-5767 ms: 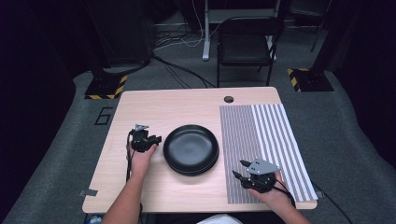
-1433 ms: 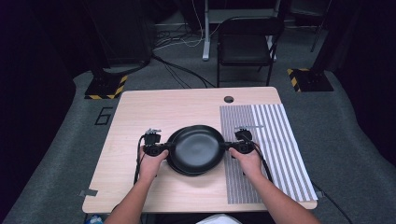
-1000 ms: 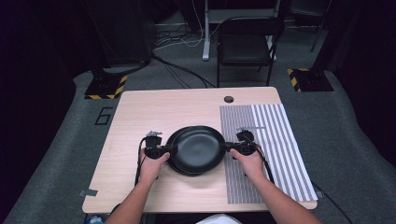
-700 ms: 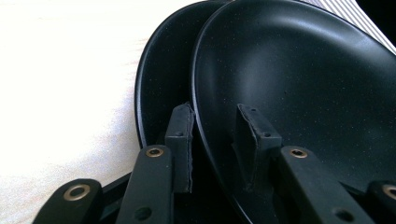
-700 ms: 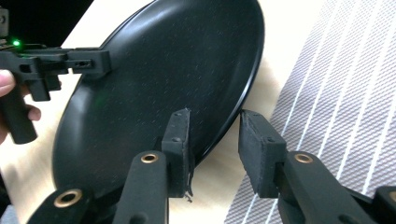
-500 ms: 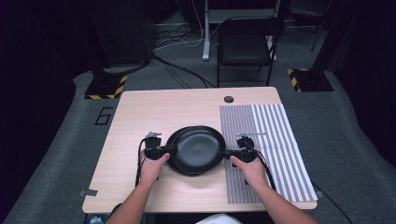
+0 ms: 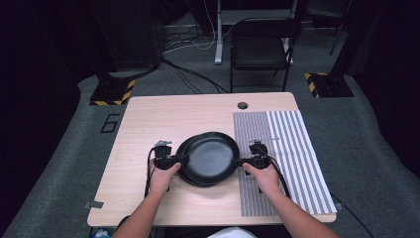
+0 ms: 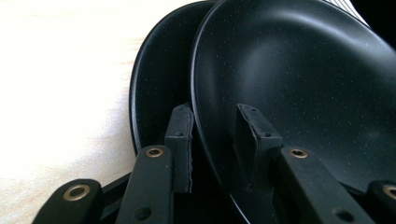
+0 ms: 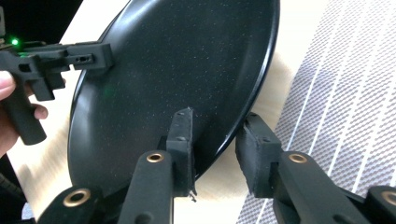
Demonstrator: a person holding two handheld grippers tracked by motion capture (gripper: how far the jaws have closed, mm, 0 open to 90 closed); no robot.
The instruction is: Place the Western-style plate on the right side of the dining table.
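- Two black plates sit stacked at the middle of the tabletop [image 7: 148,124], just left of the striped mat [image 7: 287,148]; the upper plate [image 7: 212,155] is offset and tilted above the lower plate [image 8: 156,88].
- The left gripper [image 7: 174,159] clamps the upper plate's left rim; the right gripper [image 7: 242,161] clamps its right rim.
- To lift well, both hands should probably rise together, keeping the plate level.
- Both plates look empty.

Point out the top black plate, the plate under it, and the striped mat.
top plate [image 7: 210,157], high view, its inner face
lower plate [image 8: 156,79], left gripper view, its inside beside the top plate
striped mat [image 7: 292,148], high view, bare striped cloth
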